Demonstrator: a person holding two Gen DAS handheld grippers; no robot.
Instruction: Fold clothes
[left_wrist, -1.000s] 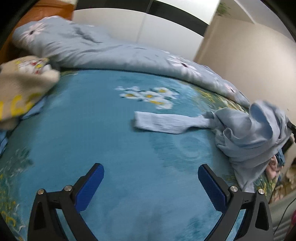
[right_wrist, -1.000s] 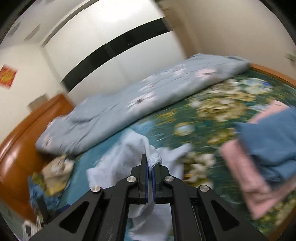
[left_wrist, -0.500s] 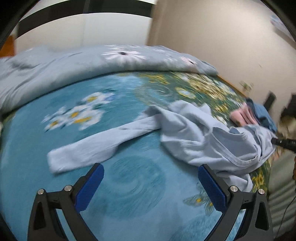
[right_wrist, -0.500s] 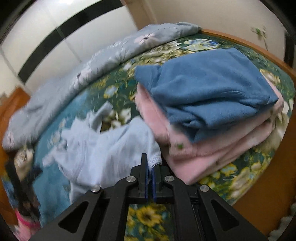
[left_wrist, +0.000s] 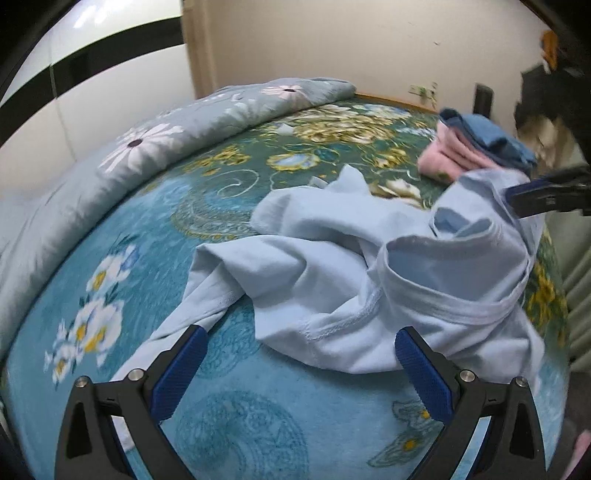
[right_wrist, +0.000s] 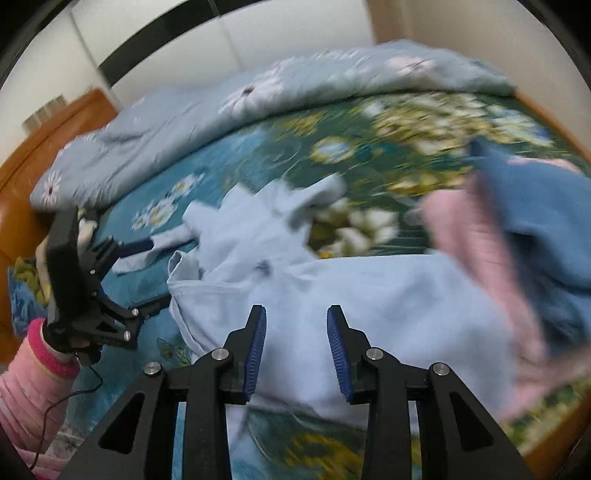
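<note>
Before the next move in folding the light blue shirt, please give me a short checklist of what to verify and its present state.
1. Right gripper has let go of the light blue shirt: ok, jaws are opening, pads clear of the cloth.
2. Left gripper ready to grasp: ok, jaws wide, nothing between them.
3. Shirt spread flat: not ok, bunched with raised folds.
4. Sleeve laid out: cannot tell, partly behind the left gripper.
5. Folded pile, blue on pink, clear of the shirt: not ok in the right wrist view, where the shirt reaches its edge.

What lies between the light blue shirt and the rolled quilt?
Only bare floral bedspread separates the light blue shirt from the rolled quilt, seen in the left wrist view.
</note>
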